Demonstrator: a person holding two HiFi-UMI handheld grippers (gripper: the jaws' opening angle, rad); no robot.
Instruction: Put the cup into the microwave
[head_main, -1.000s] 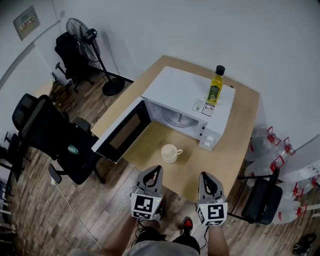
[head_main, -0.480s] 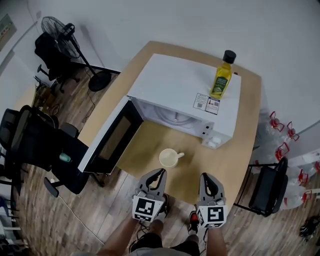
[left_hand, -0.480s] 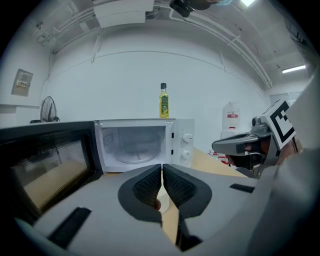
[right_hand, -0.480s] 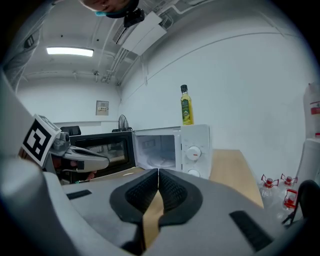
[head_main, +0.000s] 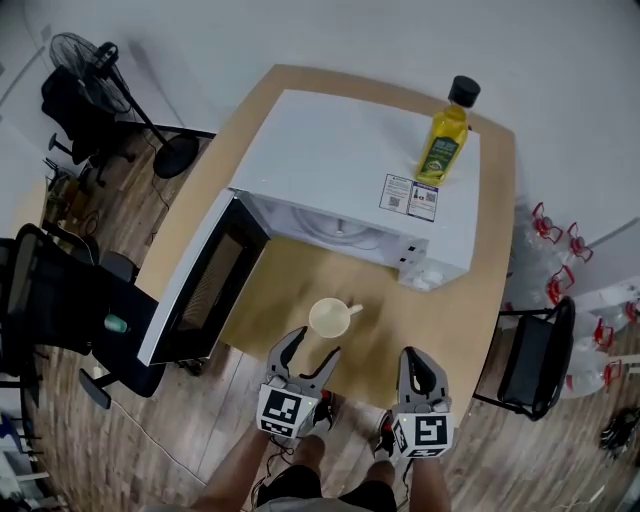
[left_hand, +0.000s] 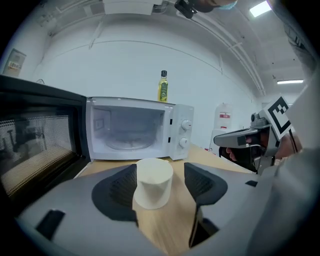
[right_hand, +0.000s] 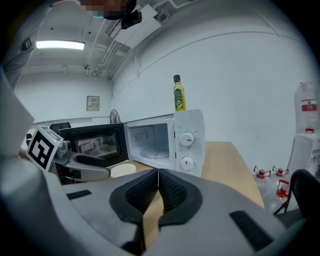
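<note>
**Head view:** The cup (head_main: 329, 318) stands on the table (head_main: 455, 335), in front of the microwave's (head_main: 340, 160) open mouth. Its handle points toward 2 o'clock, away from you, which leaves the round body free for a side grip. The door (head_main: 195, 285) is swung out to 9 o'clock, so the path from the cup to the cavity at 12 o'clock is open. Your left gripper (head_main: 307, 352) sits just short of the cup, which lies at its 1 o'clock. Your right gripper (head_main: 419, 365) hangs beside it at 3 o'clock, off the line of work.

**Left gripper view:** The claw has just been opening and now stands wide. The cup (left_hand: 153, 182) is framed in the gap, and neither pad presses on it, so I judge you are lining up to grasp it.

**Right gripper view:** This claw is pinched together on nothing. The cup (right_hand: 123, 170) shows at its 10 o'clock, so this hand looks parked while the left does the carrying.
</note>
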